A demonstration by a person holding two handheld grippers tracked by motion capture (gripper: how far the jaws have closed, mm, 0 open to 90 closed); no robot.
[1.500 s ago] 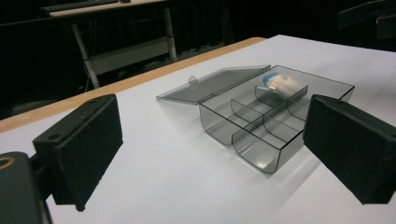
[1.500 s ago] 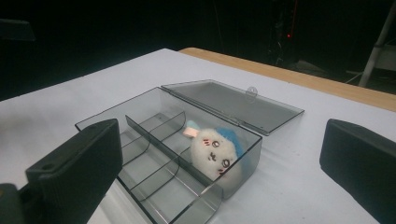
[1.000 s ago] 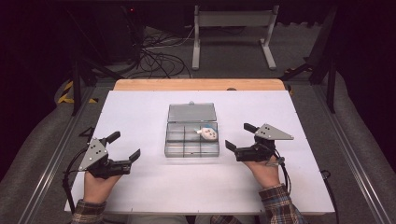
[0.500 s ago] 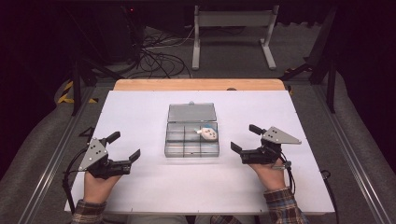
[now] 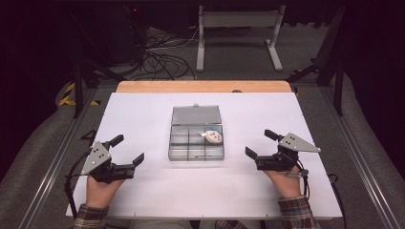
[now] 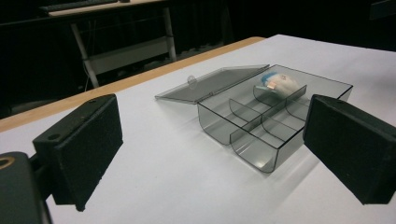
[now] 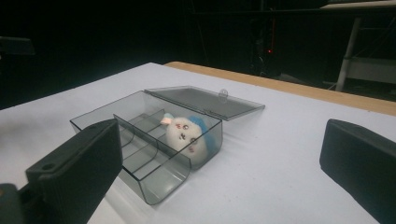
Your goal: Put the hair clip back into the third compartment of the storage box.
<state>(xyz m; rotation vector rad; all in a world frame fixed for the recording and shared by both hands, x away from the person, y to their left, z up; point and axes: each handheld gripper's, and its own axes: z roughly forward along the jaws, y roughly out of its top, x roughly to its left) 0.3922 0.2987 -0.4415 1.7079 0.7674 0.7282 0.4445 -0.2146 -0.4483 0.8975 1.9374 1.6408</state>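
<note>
Change since a second ago: right gripper [image 5: 261, 146] has slid a little toward the lower right of the high view, away from the box; left gripper [image 5: 129, 150] sits where it was.

Box: clear grey plastic box [image 5: 196, 148] in the middle of the white table [image 5: 143, 109], lid [image 5: 196, 114] folded flat back toward the top of the frame, compartments open to the air.

Toy: small white plush toy [image 5: 212, 137] with a blue patch, lying in the upper right compartment of the box; in the right gripper view it sits at the near corner [image 7: 188, 134], face turned toward that camera.

Left gripper state: jaws spread wide, nothing between them; in its own view the box [image 6: 275, 116] lies ahead and to the right of centre.

Right gripper state: jaws likewise spread wide and empty, hovering just above the table.

Key relation: toy lies on the right half of the box, so it is up and to the left of the right gripper in the high view, and clearly nearer to it than to the left one, which has the whole width of the box in between.

Long axis: box runs top to bottom in the high view; both grippers flank it, each pointing inward, both well apart from its walls.

Likely next: I'd guess the right gripper has the short reach, whether for the toy or the lid.
</note>
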